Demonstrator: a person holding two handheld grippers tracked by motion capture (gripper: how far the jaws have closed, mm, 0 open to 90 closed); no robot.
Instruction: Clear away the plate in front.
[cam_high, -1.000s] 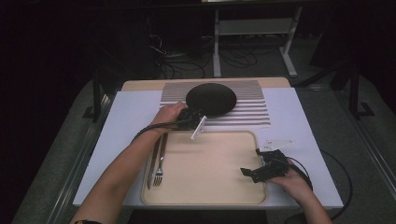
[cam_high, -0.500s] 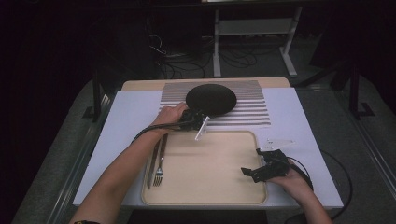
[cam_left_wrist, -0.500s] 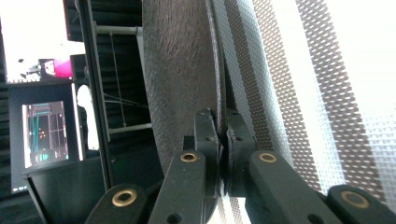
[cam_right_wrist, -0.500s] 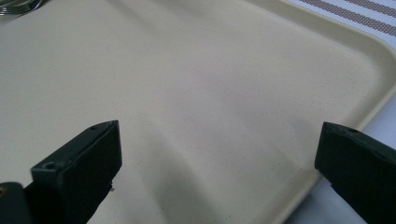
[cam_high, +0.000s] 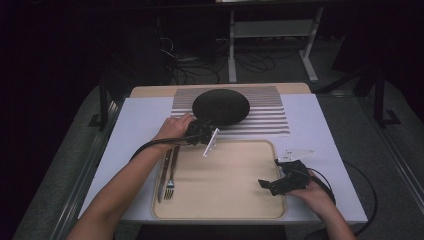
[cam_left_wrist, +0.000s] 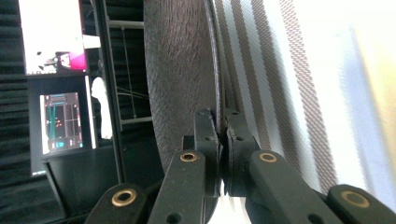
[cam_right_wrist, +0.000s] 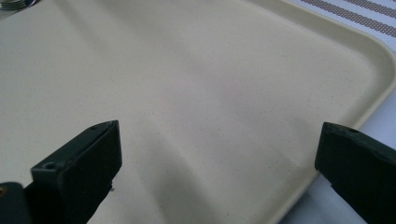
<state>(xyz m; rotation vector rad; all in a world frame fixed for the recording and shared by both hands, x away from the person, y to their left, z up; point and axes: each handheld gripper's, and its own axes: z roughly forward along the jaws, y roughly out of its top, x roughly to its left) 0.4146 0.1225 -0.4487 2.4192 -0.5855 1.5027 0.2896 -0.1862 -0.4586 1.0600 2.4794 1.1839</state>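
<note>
Left gripper (cam_high: 204, 131) clamped on near rim of black plate (cam_high: 220, 107), far of tray (cam_high: 220, 210), right gripper (cam_high: 272, 185) spread wide over tray's right side

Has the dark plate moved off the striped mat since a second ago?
Barely. The dark plate, pinched at its rim by the left tool, sits over the striped mat, near the same spot.
</note>
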